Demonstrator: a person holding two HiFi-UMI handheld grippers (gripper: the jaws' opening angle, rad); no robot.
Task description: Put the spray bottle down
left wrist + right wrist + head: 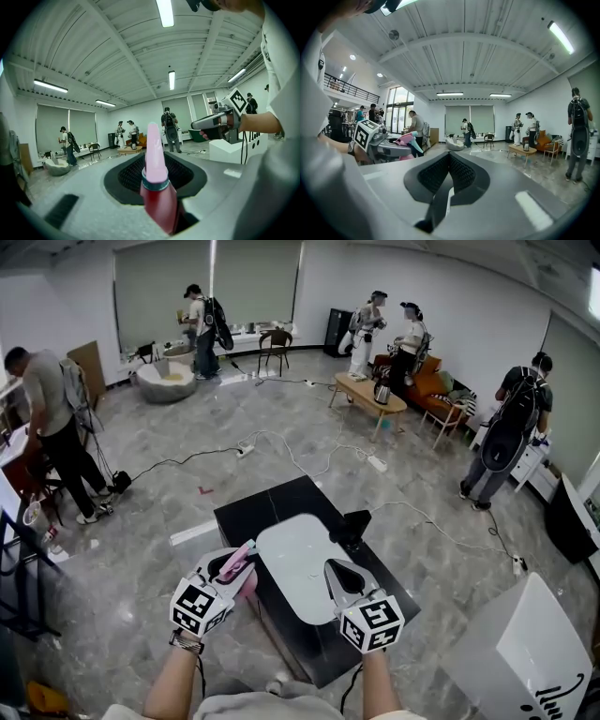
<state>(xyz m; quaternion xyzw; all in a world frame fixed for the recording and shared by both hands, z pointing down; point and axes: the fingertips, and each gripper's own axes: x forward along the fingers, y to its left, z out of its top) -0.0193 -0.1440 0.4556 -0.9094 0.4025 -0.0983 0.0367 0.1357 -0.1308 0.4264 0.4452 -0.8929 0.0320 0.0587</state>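
At the black table's (281, 507) left edge, pink spray bottle (240, 559) clamped in left gripper (230, 570); right gripper (336, 568) closed on nothing. Best lowered slowly, base seated on bare top before loosening.

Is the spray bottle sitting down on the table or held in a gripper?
Held. The left gripper view shows the spray bottle clamped between the jaws of the left gripper, not resting on the black table.

The spray bottle (157, 187) looks smooth, glossy plastic; the floor (141, 521) is polished grey stone tile.
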